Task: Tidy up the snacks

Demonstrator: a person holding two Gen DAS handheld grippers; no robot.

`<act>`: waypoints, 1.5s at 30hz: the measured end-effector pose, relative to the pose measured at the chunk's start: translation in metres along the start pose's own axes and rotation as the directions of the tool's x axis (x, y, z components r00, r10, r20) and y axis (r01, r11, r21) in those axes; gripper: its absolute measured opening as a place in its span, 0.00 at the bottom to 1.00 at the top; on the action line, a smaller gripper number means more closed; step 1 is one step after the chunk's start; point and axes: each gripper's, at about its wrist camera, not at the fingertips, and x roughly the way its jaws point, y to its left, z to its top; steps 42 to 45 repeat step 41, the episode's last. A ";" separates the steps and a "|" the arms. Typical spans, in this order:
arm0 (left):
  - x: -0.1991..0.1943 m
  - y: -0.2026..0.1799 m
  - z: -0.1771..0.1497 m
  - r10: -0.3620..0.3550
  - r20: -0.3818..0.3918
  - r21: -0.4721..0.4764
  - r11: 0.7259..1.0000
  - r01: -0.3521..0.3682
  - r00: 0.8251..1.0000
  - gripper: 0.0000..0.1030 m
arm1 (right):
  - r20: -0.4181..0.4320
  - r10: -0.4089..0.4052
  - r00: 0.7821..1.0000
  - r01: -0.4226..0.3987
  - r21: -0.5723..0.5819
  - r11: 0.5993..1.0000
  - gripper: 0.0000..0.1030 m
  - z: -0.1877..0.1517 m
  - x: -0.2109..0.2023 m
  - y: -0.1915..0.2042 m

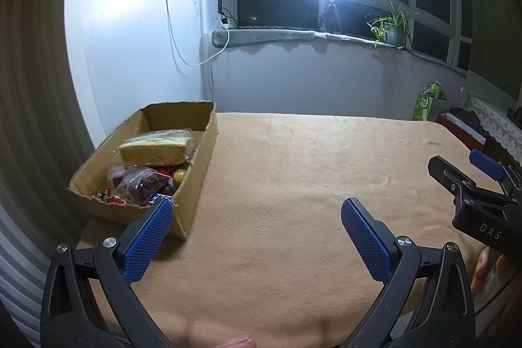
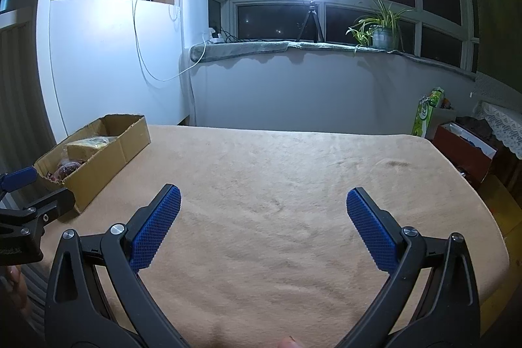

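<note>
Snacks lie gathered in one box (image 1: 195, 152) at the bench's (image 1: 293, 185) ten o'clock corner, seen from the left wrist. Left gripper (image 1: 257, 209) hovers low over the bench with its fingers (image 1: 148, 237) spread wide and holding nothing; its left fingertip stands just beside the box's near corner. Right gripper (image 2: 263, 198) hovers over bare bench, equally wide open and holding nothing, well apart from the box.

Counts: one box; inside it one wrapped bread loaf (image 1: 153, 149) toward the far end, one clear bag (image 1: 138, 185) of dark pieces nearer, one yellow round item (image 1: 180, 175), plus small red and blue wrappers beneath, too crowded to count. No snack shows on the open bench.

Step in hand, by judgement: either the packing is finished or the contents are about to be sorted. Any next move probably calls for the left gripper to reach forward over the box rim and close on the topmost bag without crushing it.
</note>
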 end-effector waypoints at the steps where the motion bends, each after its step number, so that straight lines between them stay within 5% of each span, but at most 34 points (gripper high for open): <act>1: 0.000 -0.001 0.000 -0.001 0.001 0.001 1.000 0.001 1.000 1.00 | -0.001 0.000 1.000 0.000 -0.001 1.000 1.00 0.000 0.000 0.000; 45: -0.005 -0.007 -0.005 0.065 0.010 0.019 0.998 -0.065 0.998 1.00 | -0.032 0.013 0.999 -0.013 -0.016 1.000 1.00 -0.007 0.007 0.001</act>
